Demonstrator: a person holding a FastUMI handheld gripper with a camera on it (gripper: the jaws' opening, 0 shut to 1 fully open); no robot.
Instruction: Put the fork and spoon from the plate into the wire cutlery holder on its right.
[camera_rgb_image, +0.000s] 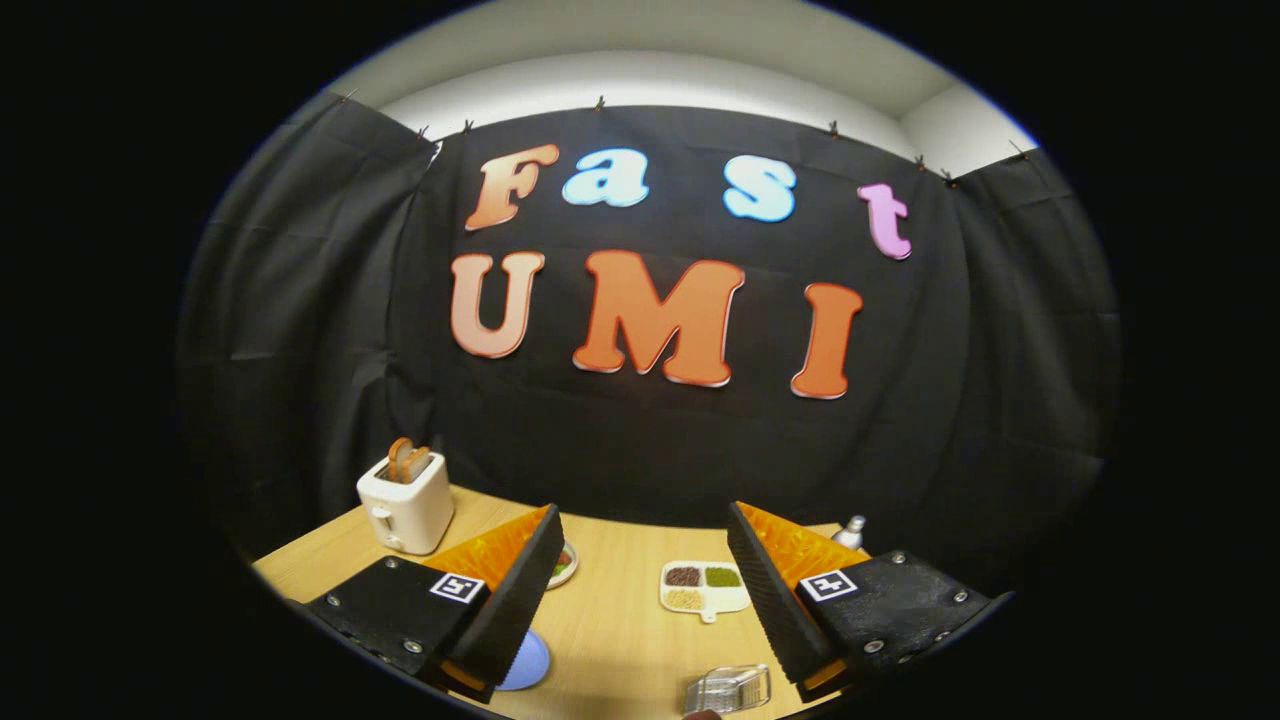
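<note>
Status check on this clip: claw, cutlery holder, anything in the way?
Claw open, holding nothing. Wire cutlery holder low between the fingers, nearer the right one. Blue plate edge behind left finger; fork and spoon hidden. Nothing blocking.

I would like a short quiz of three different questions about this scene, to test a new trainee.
1. True or false: the tool is shut on a fork.
2. What sticks out of the top of the toaster?
   A. bread slices
   B. a spoon
   C. a bottle
3. Fill in: the white sectioned dish lies on the table between the two ______.

Key
1. False. The tool is open and nothing is between its fingers.
2. A. Bread slices.
3. Fingers. The wire holder lies nearer, beside the other finger.
</note>
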